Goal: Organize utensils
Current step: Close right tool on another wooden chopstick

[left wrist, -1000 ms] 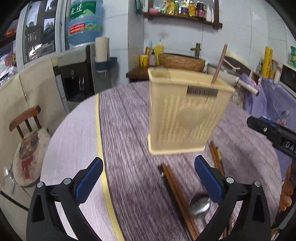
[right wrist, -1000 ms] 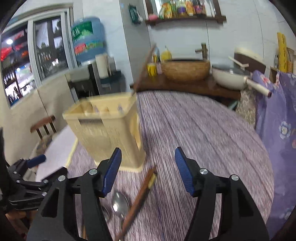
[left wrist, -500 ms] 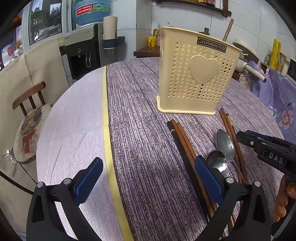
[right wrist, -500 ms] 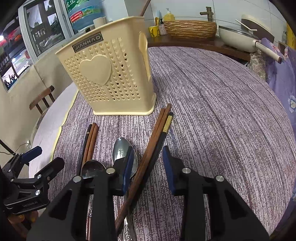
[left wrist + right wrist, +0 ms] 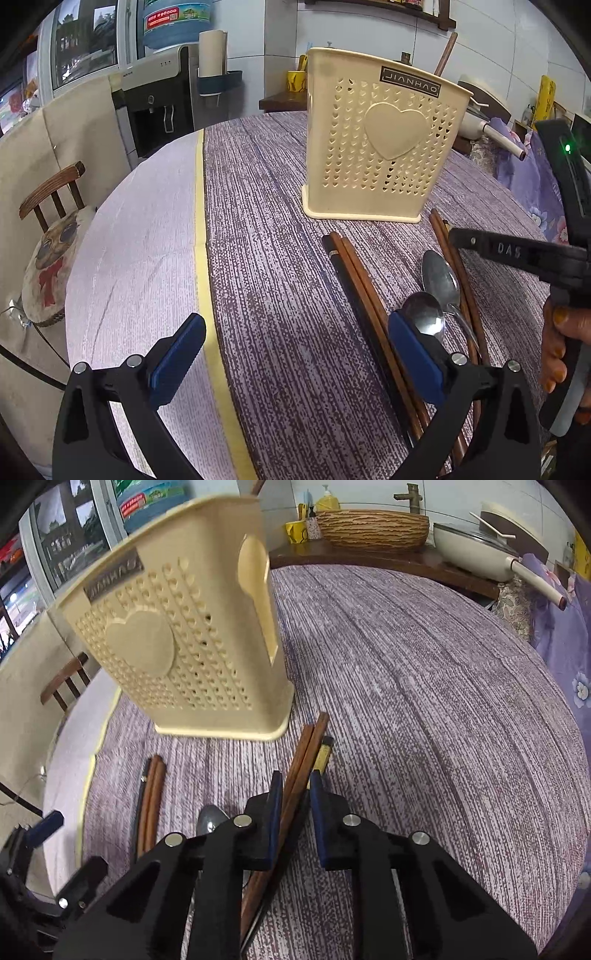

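A cream perforated utensil holder [image 5: 380, 147] [image 5: 177, 646] stands on the purple tablecloth with one brown chopstick [image 5: 445, 53] sticking out. In front of it lie two spoons [image 5: 441, 273] and two groups of chopsticks [image 5: 354, 273]. My right gripper [image 5: 295, 786] [image 5: 461, 238] is low over the right group. Its jaws are closing on the brown and black chopsticks [image 5: 310, 738], and the pads touch them. My left gripper [image 5: 295, 325] hangs open above the cloth, left of the other chopsticks, holding nothing.
The round table [image 5: 140, 240] has a bare pale strip left of the cloth's yellow edge. A wooden chair [image 5: 51, 229] stands off to the left. A water dispenser [image 5: 159, 103] and a counter with a basket [image 5: 373, 528] and a pan [image 5: 476, 546] lie behind.
Both grippers came down toward the table, the right one further. The right jaws went from wide apart to closed around the right chopsticks. The left jaws stayed open.
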